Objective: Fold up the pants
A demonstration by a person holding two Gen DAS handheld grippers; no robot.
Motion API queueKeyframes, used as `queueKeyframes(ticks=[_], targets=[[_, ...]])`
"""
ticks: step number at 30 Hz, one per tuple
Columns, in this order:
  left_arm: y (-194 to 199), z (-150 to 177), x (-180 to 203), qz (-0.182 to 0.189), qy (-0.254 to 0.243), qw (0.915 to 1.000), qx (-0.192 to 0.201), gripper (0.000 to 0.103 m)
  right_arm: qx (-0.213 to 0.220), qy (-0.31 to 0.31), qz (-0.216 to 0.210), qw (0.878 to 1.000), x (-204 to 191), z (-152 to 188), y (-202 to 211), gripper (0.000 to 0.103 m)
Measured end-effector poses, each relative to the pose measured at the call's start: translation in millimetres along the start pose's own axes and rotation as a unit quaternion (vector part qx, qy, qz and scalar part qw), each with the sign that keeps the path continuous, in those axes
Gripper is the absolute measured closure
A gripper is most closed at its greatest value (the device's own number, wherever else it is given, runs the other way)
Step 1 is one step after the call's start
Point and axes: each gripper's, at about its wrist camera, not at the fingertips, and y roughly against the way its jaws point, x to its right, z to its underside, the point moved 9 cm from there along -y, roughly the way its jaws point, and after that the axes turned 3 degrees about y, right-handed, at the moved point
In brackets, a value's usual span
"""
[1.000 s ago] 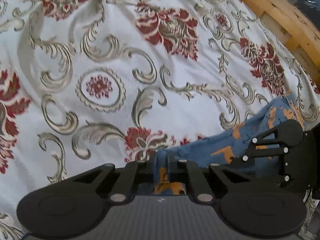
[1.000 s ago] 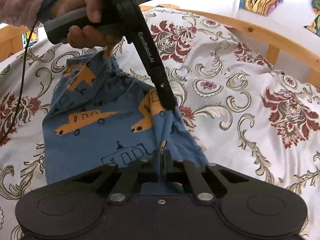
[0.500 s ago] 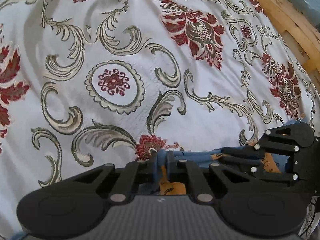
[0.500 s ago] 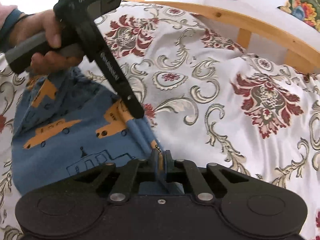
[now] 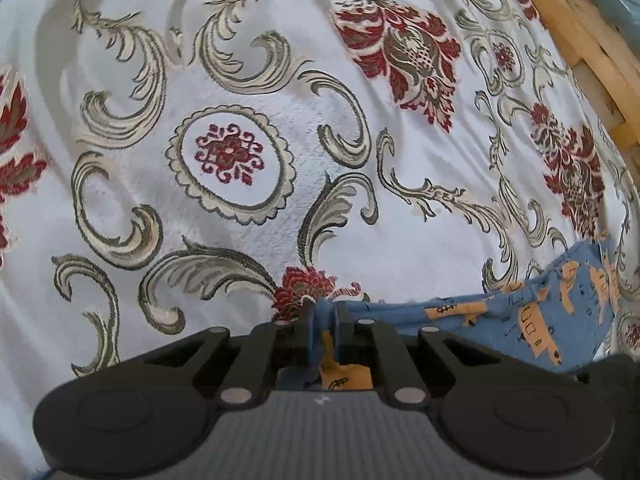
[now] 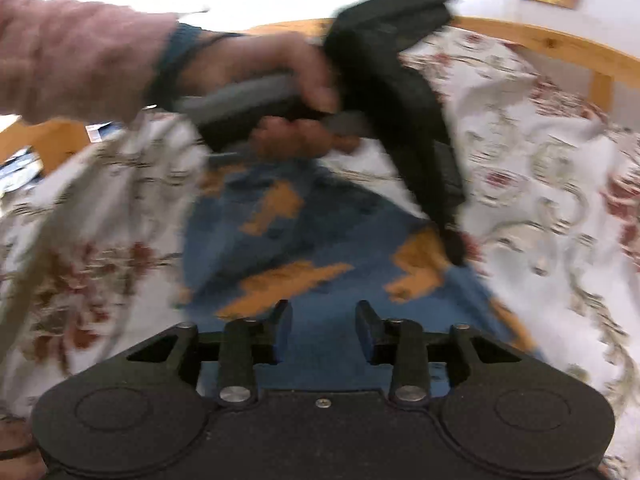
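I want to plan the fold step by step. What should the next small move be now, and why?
Probably open the left tool too and lift it away. Its jaws are shut on the edge of the blue pants, which lie on the patterned bedspread. The right tool has just been opening and grips no cloth, so this fold seems laid down.

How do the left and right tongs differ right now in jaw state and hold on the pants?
The left tongs are shut, pinching a fold of the blue pants; the right tongs stand open, their jaws having just been opening, and pinch nothing. Cloth sits clamped between the left fingers; the right fingers are apart with cloth lying loose below. Both point down over the pants on the floral bedspread.
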Motion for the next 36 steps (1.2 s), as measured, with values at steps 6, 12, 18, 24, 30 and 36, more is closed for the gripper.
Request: queueKeyframes(ticks=[6,12,18,24,30,36], targets=[[-1.0,0.0,0.4,-0.002,0.002,1.0000,-0.001,0.093,-0.013,0.026,-0.009,1.000,-46.0,6.7,-10.0,0.053],[-0.7,0.1,0.2,-0.003,0.000,1.0000,0.000,0.093,-0.024,0.022,0.002,0.999,-56.6,9.6,-25.9,0.057],[-0.7,0.6,0.5,-0.003,-0.002,1.0000,0.003,0.093,-0.033,0.038,0.009,0.999,-61.8,17.4,-25.3,0.058],[-1.0,0.5,0.2,-0.005,-0.003,1.0000,0.002,0.093,-0.025,0.028,0.024,0.999,-61.2,16.2,-31.7,0.101],[0.7,0.5,0.6,-0.004,-0.003,1.0000,0.007,0.093,-0.014,0.035,0.009,0.999,-65.7,11.8,-19.4,0.102],[1.6,-0.2,-0.3,-0.005,-0.003,0.9999,0.008,0.093,-0.019,0.052,-0.013,0.998,-80.1,14.4,-15.9,0.102]])
